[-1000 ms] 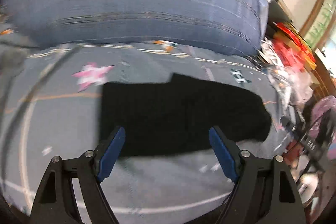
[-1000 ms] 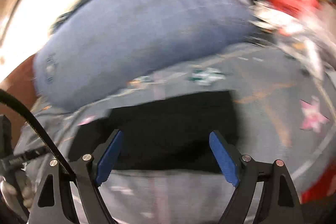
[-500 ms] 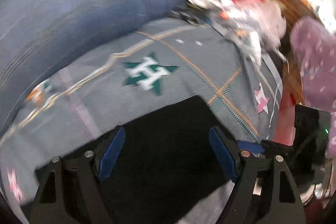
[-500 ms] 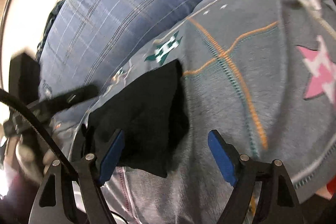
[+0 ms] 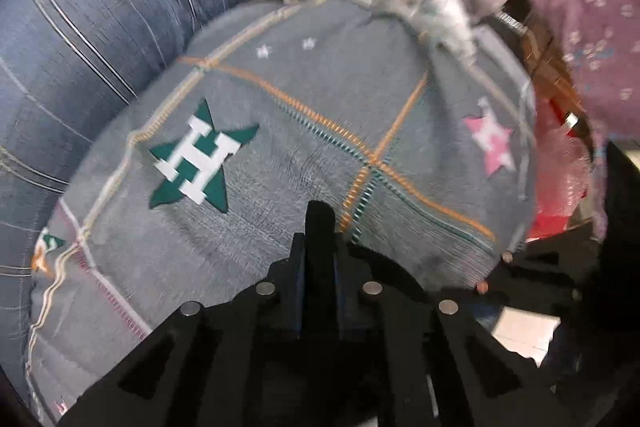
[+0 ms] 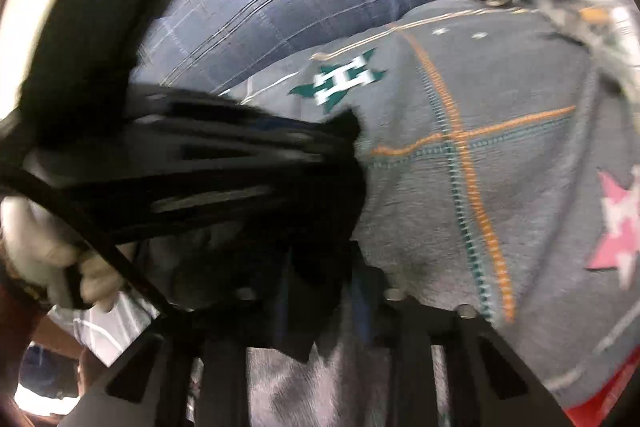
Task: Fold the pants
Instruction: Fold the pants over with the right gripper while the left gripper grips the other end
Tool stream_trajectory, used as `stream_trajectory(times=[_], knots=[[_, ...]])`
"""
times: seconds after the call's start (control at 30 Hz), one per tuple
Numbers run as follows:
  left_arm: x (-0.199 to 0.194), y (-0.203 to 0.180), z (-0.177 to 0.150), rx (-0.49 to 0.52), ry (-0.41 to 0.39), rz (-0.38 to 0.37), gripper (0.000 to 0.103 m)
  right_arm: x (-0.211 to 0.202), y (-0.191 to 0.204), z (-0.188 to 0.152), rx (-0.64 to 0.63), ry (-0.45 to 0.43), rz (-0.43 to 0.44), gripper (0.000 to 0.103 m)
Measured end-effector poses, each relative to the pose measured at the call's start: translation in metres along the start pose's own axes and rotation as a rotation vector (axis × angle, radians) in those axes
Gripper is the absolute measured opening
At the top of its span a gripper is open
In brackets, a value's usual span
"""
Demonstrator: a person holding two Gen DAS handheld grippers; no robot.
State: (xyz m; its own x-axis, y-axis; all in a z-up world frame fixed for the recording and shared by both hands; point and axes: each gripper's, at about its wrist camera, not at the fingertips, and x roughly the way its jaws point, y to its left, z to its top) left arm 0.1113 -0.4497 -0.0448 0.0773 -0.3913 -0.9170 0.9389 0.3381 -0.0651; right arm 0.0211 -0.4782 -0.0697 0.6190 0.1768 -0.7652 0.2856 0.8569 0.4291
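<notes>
Left wrist view, left gripper (image 5: 319, 227) clamped on black pants (image 5: 319, 215) fold, right gripper (image 6: 320, 283) closing round bunched black cloth, grey star blanket (image 5: 312, 99) beneath.

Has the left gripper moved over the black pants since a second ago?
Yes. The left gripper has swung across the grey blanket toward the pink star and shut on a corner of the black pants.

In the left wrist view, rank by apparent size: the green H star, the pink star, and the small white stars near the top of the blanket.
1. Green H star
2. Pink star
3. Small white stars: the two look alike.
</notes>
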Motion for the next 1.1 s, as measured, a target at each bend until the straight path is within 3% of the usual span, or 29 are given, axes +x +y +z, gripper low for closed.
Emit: stream_trajectory(times=[0.07, 0.1, 0.2, 0.27, 0.47, 0.83, 1.1], knots=[[-0.019, -0.003, -0.007, -0.008, -0.034, -0.009, 0.01, -0.015, 0.005, 0.0, 0.007, -0.027, -0.01, 0.021], [-0.03, -0.003, -0.011, -0.014, -0.055, -0.008, 0.01, -0.022, 0.01, -0.001, 0.0, -0.035, -0.001, 0.011], [-0.062, 0.005, -0.022, -0.061, -0.118, -0.028, 0.01, -0.041, 0.034, -0.002, -0.038, -0.06, 0.0, 0.009], [-0.081, 0.014, -0.033, -0.105, -0.157, -0.057, 0.01, -0.052, 0.054, -0.004, -0.047, -0.073, 0.054, 0.004], [-0.137, 0.068, -0.09, -0.296, -0.275, -0.133, 0.01, -0.05, 0.13, -0.001, -0.116, -0.066, 0.181, 0.004], [-0.198, 0.196, -0.243, -0.679, -0.498, -0.218, 0.009, 0.035, 0.285, -0.01, -0.301, 0.115, 0.309, 0.004], [-0.173, 0.284, -0.327, -0.985, -0.53, -0.213, 0.006, 0.151, 0.369, -0.03, -0.338, 0.274, 0.315, 0.004]])
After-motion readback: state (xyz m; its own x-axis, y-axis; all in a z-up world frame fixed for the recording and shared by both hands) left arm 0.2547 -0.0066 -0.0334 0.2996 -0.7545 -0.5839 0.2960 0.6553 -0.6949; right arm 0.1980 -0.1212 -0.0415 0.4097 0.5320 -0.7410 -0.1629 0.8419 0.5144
